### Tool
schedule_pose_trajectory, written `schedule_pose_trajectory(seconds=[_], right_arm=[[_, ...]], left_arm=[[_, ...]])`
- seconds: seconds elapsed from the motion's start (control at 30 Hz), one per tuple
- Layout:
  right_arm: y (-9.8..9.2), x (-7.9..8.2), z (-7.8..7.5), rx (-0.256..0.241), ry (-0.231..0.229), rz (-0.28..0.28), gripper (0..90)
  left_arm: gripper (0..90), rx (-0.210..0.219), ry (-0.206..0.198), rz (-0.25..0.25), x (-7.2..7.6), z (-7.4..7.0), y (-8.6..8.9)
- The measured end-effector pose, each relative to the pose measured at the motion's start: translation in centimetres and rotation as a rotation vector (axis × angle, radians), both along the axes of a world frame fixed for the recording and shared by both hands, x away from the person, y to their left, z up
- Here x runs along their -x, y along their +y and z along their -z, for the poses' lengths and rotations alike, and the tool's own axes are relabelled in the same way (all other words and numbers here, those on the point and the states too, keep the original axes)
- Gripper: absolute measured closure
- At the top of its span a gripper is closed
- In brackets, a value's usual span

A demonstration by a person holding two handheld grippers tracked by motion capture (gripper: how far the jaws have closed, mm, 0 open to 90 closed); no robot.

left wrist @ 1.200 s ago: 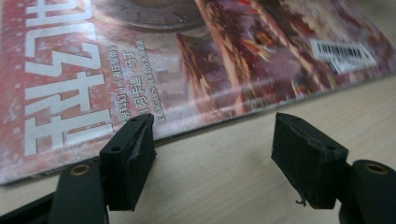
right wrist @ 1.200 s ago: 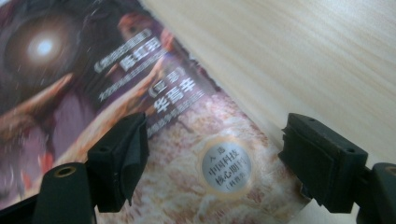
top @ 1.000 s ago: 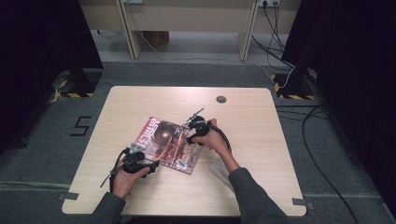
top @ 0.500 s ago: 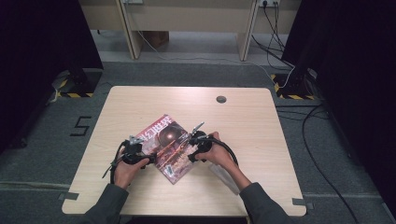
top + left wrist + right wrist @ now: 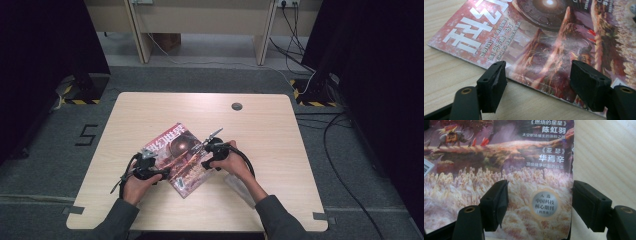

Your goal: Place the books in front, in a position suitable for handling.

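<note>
A magazine point(image 5: 176, 156) with a red and brown cover lies flat and askew on the wooden table point(image 5: 270, 135). My left gripper point(image 5: 150, 159) sits at its left edge; in the left gripper view it point(image 5: 537, 80) stands open, its jaws spread just above the magazine point(image 5: 544, 37) edge. My right gripper point(image 5: 206, 150) is over the magazine's right edge; in the right gripper view it point(image 5: 539, 201) is open, jaws straddling the magazine point(image 5: 499, 157) corner with a round seal. Nothing is held.
A small dark round grommet point(image 5: 236, 106) sits near the table's far edge. Cables point(image 5: 345, 165) trail on the grey floor to the right. Desk legs point(image 5: 142, 35) stand beyond the table.
The magazine has turned and slid nearer the person. Both grippers have drawn back towards the front of the table with it.
</note>
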State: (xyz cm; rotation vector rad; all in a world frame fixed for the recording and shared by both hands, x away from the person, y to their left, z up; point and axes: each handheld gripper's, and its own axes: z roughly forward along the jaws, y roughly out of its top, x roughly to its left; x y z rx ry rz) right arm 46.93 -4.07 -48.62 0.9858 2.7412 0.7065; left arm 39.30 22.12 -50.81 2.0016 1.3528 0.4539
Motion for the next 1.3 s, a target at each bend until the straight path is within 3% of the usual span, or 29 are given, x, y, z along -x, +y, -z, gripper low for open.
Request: schedule_pose_trajectory(seconds=[0.07,0.13,0.23,0.33,0.47,0.5,0.8,1.0,1.3], right_arm=[[0.1,0.3,0.0,0.005,-0.001,0.0,30.2],[0.5,1.5,-0.2,0.04,-0.02,-0.039,27.8],[0.8,2.4,-0.2,0.047,-0.02,-0.067,26.7],[1.4,4.4,-0.2,0.071,-0.034,-0.116,23.0],[1.5,5.9,-0.2,0.07,-0.048,-0.135,21.8],[1.4,6.7,0.0,0.051,-0.043,-0.147,20.8],[0.6,9.0,0.7,0.025,-0.024,-0.147,19.3],[0.7,10.8,0.8,0.027,-0.028,-0.161,18.5],[0.5,12.4,0.8,0.013,-0.025,-0.175,19.6]], left_arm=[[28.2,-0.002,-0.001,-0.006,-0.2,0.0,0.1],[27.4,-0.005,-0.003,-0.017,-0.4,0.1,0.3],[27.1,-0.008,-0.002,-0.026,-0.6,0.0,0.5],[26.3,-0.002,0.008,-0.021,-0.9,0.1,0.9],[26.6,0.014,0.006,-0.017,-0.9,0.2,1.1],[26.3,0.019,0.005,-0.013,-0.8,0.2,1.1],[26.7,0.021,0.008,0.018,-0.2,0.2,0.7],[23.0,0.01,0.005,0.076,0.2,0.2,0.4],[21.5,0.023,-0.012,0.103,-0.9,0.4,-0.3]])
